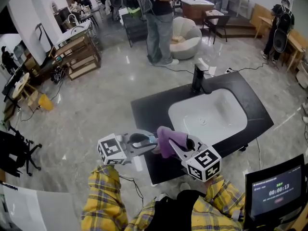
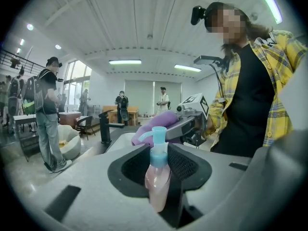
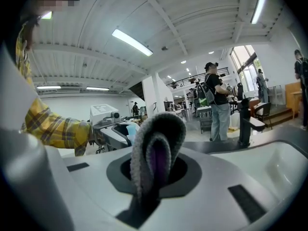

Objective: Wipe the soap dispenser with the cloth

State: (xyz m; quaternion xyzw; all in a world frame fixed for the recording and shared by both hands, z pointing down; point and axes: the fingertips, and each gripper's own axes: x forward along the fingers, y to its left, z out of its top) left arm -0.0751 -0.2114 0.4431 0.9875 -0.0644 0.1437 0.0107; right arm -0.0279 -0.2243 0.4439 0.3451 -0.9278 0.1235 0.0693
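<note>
Both grippers are held out in front of the chest on yellow plaid sleeves, tips turned in toward each other and close to level. The left gripper has its jaws set narrow and clamped on the body of the soap dispenser, a clear bottle of pink liquid that stands upright with its pale blue pump head above the jaws. The right gripper has its jaws closed on the cloth, a purple and grey fold that loops up out of them. The cloth sits right at the left gripper's tips, at or just past the pump head; no view confirms contact. Both tools hang above the near edge of a black counter. Beyond the right gripper's tips the counter holds a white basin, and a black faucet stands at the basin's far rim. The floor is grey marble-look tile. Well beyond the grippers a person in jeans stands beside a pale armchair. A wooden shelf unit stands far off on the left gripper's side. A monitor showing a timer is close on the right gripper's outer side.
</note>
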